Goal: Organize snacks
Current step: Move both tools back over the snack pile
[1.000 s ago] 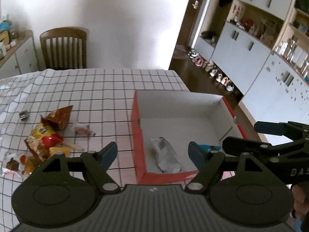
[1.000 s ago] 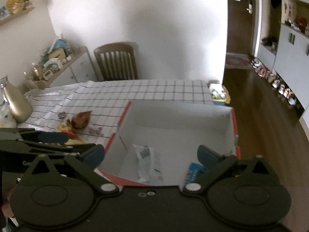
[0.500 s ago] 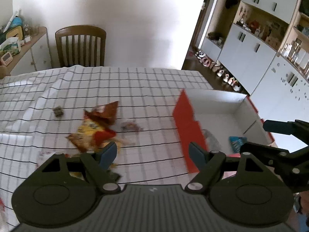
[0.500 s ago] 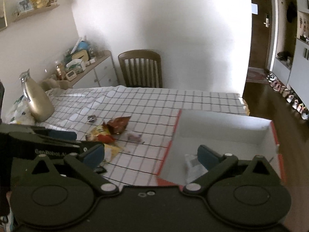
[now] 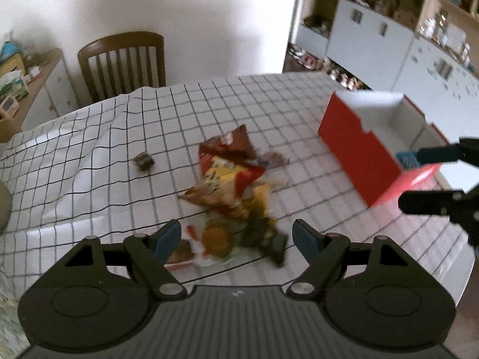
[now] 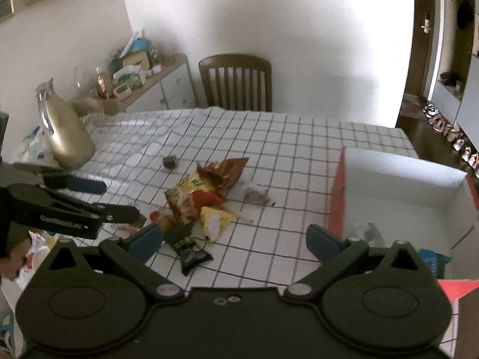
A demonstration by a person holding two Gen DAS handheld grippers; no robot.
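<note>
We see the bench (image 6: 299, 149), draped in a white cloth with a black grid, carrying everything. On its right side stands the open red cardboard box with white inside walls (image 6: 401, 176) (image 5: 359, 149); its long axis runs from near us away toward the far wall, and its open top faces up. Inside it lie a crinkled silver-white packet (image 6: 366, 233) and a small blue packet (image 6: 434, 258) near the front wall.

Left of the box, well apart from it, the loose heap of snack bags (image 6: 197, 200) (image 5: 233, 185) stretches from near-left to far-right. A brown triangular bag (image 6: 227, 169) tops its far end, pointing to the right; a yellow-and-red chip bag (image 6: 191, 191) lies under it; a black-and-green pouch (image 6: 187, 248) lies at the near end, its long axis pointing toward us. A small pink wrapped sweet (image 6: 256, 194) sits between heap and box, and a small dark wrapped cube (image 6: 169, 161) lies alone behind the heap.

The left hand-held gripper (image 5: 236, 237) hovers over the heap's near end, jaws spread wide and empty. The right hand-held gripper (image 6: 235, 240) is likewise spread and empty, between heap and box.

A second ago both grippers hung over the box; they have since swung left, and the heap now fills the middle of both views.
</note>
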